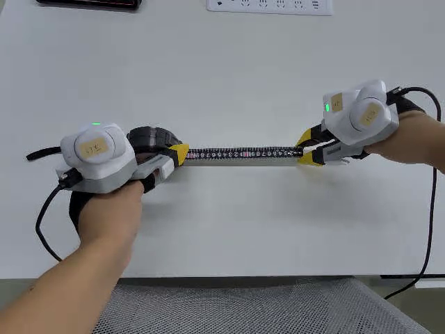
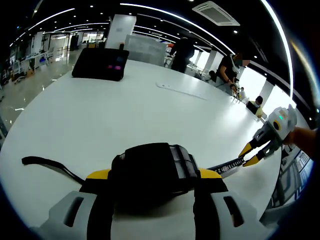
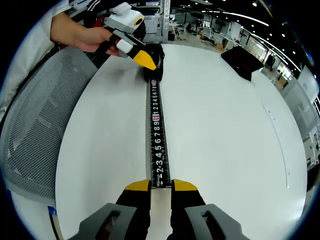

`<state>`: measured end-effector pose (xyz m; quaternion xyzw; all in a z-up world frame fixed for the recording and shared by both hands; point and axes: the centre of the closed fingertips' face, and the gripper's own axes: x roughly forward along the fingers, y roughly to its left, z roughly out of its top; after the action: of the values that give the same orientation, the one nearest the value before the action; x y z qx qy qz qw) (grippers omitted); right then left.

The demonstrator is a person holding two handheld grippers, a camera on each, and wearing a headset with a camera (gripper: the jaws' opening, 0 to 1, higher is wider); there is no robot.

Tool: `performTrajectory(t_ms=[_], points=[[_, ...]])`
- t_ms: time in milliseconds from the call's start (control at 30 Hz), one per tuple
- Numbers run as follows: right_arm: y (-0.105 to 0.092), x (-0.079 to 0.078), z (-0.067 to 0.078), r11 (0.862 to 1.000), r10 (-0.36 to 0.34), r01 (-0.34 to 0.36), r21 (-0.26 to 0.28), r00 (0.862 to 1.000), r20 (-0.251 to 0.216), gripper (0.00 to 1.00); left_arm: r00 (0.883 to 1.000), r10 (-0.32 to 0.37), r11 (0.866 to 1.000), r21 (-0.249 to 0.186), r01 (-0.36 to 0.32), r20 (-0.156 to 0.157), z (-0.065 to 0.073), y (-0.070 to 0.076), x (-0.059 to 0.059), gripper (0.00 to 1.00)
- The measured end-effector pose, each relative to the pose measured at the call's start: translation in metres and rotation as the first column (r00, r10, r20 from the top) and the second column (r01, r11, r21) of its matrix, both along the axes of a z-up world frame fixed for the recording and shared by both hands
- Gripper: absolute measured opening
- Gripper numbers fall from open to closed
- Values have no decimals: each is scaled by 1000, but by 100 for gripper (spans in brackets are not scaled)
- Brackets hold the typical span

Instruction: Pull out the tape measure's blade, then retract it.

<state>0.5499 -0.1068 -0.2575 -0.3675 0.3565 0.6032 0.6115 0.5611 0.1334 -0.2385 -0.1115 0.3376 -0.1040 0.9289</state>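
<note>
Nearest, in right gripper view: right gripper [image 3: 161,186] pinched narrow on the blade [image 3: 157,130] end, right at the low numbers. Looks like a thin bite, tips only. Could slip off if pulled off-axis or loosened, and would then whip back hard into the case [image 3: 156,54].

Further out: stretched flat just over the table [image 3: 220,130], printed face up, straight, no kink seen. Could twist or buckle if lifted or rolled at the tip end during retract. Keep level with the slot.

Far end: held in left gripper [image 3: 147,60], spread about case-wide, yellow tips flanking the mouth. Sitting on the table, well left of the right gripper. Could drag or yaw if pulled harder, and would then feed back crooked and jam. Can't tell whether a lock is on. If on, pushing in would fold the blade.

Judging by length out: pull-out done or nearly, retract next. Walk the tip back slowly, don't just let go.

Beyond: power strip [image 1: 270,5] and dark device [image 2: 100,64], both well apart, no hit risk.
</note>
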Motion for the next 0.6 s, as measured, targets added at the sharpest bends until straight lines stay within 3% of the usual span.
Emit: performTrajectory(t_ms=[600], points=[[31,0,3,999,12,-11,50,1000,-12,11,1000,-8,1000,-20,8,6,0,2,-2,61]])
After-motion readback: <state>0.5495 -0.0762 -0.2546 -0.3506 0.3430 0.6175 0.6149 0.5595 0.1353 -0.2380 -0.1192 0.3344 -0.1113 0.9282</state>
